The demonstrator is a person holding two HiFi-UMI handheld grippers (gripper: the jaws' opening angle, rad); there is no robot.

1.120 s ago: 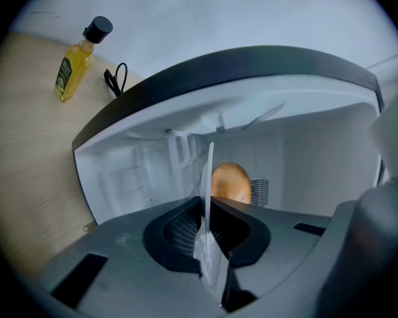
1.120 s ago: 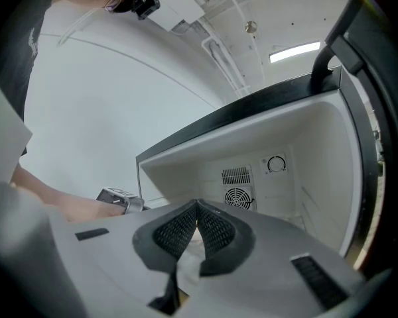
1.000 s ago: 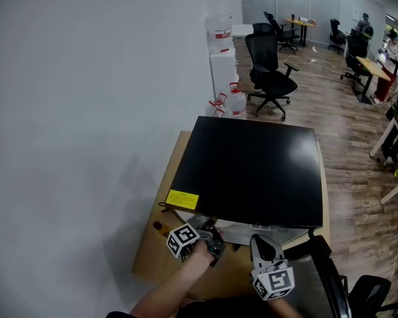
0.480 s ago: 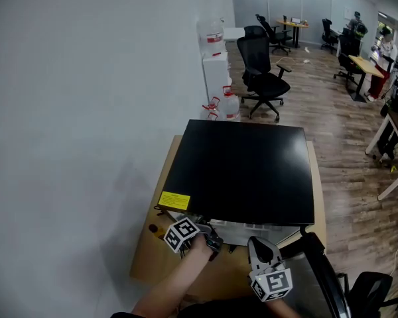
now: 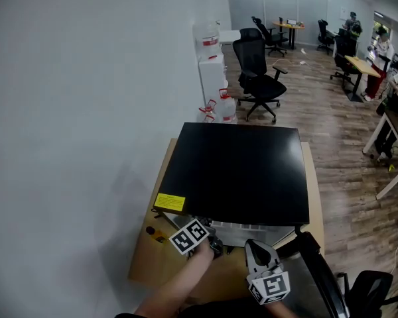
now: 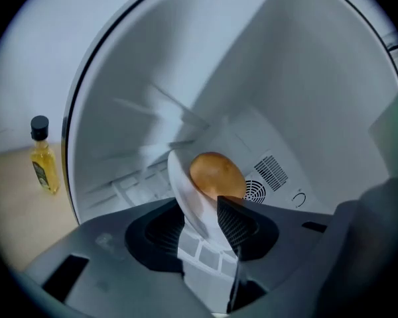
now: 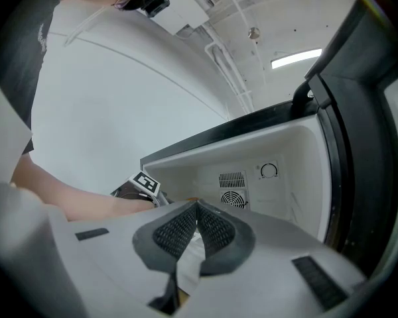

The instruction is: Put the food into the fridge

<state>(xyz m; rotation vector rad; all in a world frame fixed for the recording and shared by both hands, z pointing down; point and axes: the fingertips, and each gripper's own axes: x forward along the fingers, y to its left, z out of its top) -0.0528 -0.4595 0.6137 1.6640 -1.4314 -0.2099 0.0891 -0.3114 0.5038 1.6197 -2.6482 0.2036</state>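
Note:
A small black fridge (image 5: 239, 171) stands on a wooden table with its door (image 5: 318, 270) swung open to the right. My left gripper (image 6: 202, 224) reaches into the white fridge interior (image 6: 305, 111). Its jaws are opening, and the rim of a white plate (image 6: 186, 184) still stands between them. A round brown piece of food (image 6: 215, 174) lies on the plate. In the head view only the left gripper's marker cube (image 5: 189, 236) shows, at the fridge's front edge. My right gripper (image 7: 198, 207) is shut on nothing, just outside the opening and to the right of the left gripper (image 7: 144, 182).
A small bottle of yellow oil (image 6: 43, 158) stands on the table left of the fridge, also in the head view (image 5: 152, 232). A grey wall runs along the left. Office chairs (image 5: 255, 78) and water bottles (image 5: 222, 108) stand behind the table.
The head view has drifted a little. Both grippers stay at the fridge's opening, and the left gripper's cube has turned slightly.

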